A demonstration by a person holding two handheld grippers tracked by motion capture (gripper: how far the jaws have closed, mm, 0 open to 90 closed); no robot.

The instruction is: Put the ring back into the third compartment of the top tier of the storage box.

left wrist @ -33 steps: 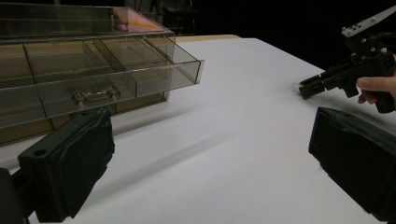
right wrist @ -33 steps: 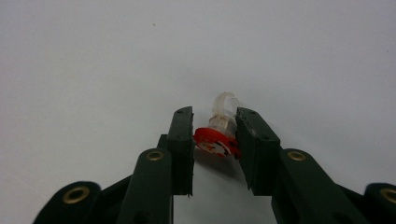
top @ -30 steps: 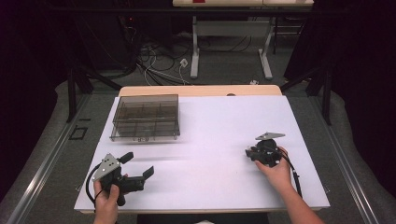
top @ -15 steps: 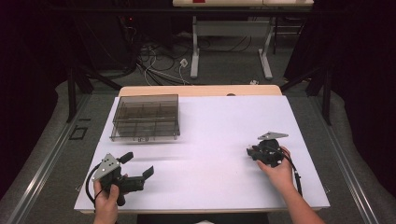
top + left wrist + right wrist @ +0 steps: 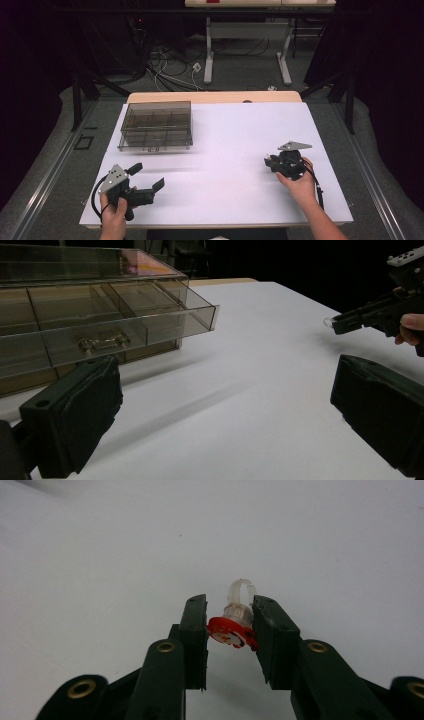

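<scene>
Toy ring, red-faced, clear band: right gripper is pinching it at frame centre. Transport step; next is calling for carrying toward the drawer box, upper left. Left gripper is idling, spread.

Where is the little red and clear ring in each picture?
High view: too small to make out; it sits at the tip of the right hand-held gripper, right of the middle.
Left gripper view: a clear bit at the tip of that gripper, far right, upper part.
Right gripper view: the ring is in the middle, pinched between the black jaws.
Shared landmark: the white table cover under everything.
</scene>
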